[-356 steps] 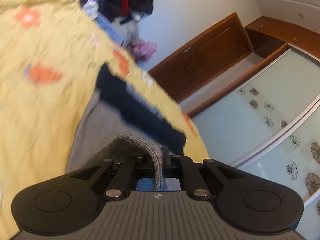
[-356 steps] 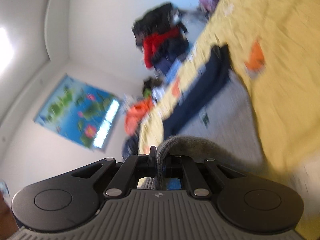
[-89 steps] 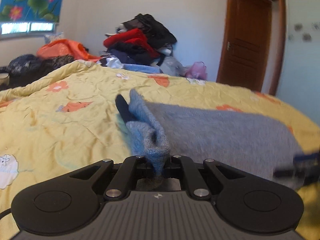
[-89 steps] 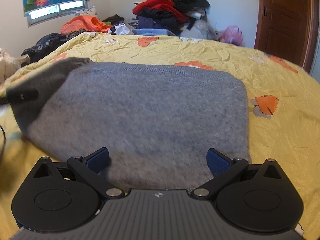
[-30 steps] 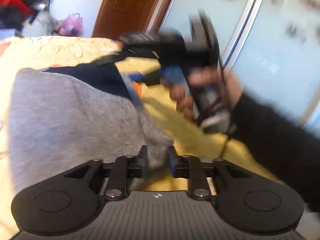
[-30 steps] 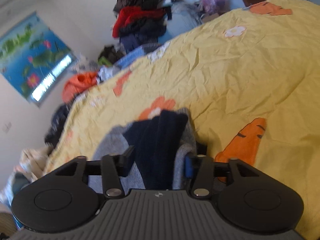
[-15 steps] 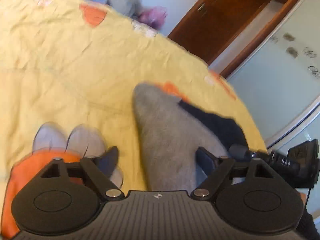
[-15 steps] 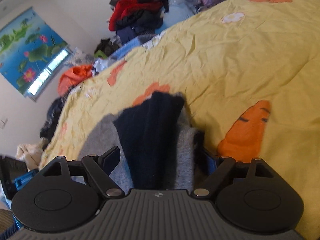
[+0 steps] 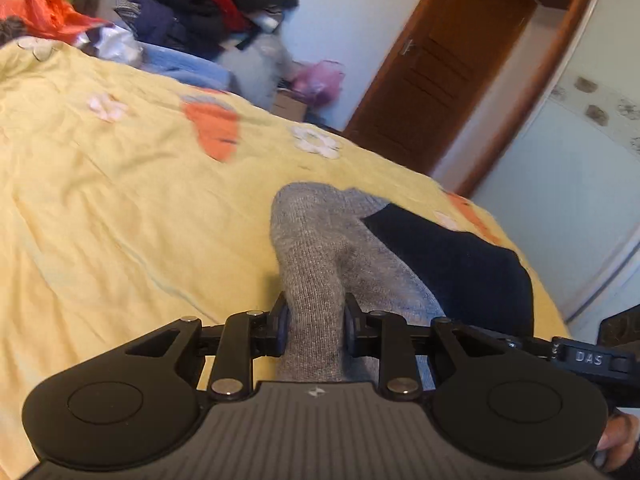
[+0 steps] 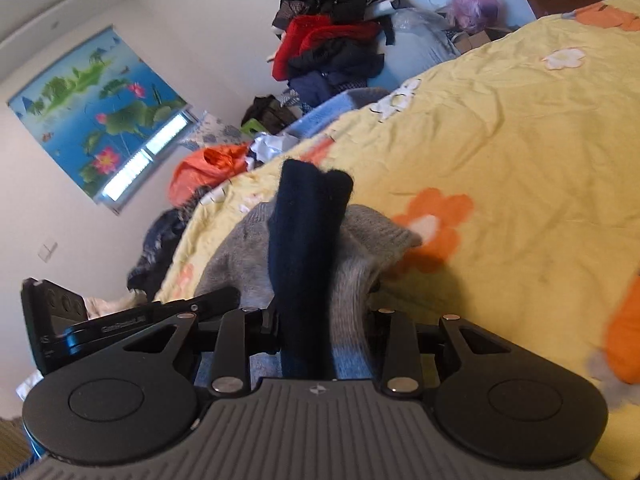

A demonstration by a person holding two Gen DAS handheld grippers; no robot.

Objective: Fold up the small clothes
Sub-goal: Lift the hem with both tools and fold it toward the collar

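Note:
A grey knit sweater (image 9: 320, 248) with a navy part (image 9: 452, 264) lies folded on the yellow flowered bed cover (image 9: 120, 200). My left gripper (image 9: 314, 328) is closing, and its pads pinch a raised ridge of grey knit at the sweater's left end. In the right wrist view my right gripper (image 10: 320, 332) is closing too, with a bunched strip of the navy part (image 10: 308, 232) and grey sweater (image 10: 372, 236) between its pads. Each gripper shows at the edge of the other's view: the right gripper (image 9: 580, 356) and the left gripper (image 10: 120, 324).
A pile of clothes (image 9: 208, 0) rises beyond the bed's far edge, with an orange bag (image 10: 208, 168) beside it. A brown door (image 9: 440, 72) and a frosted glass wardrobe (image 9: 580, 200) stand to the right. A flowered window blind (image 10: 92, 120) hangs on the left wall.
Half a second ago both grippers stood wide over the sweater's ends. Now both have narrowed onto the cloth, and the left view has swung toward the clothes pile.

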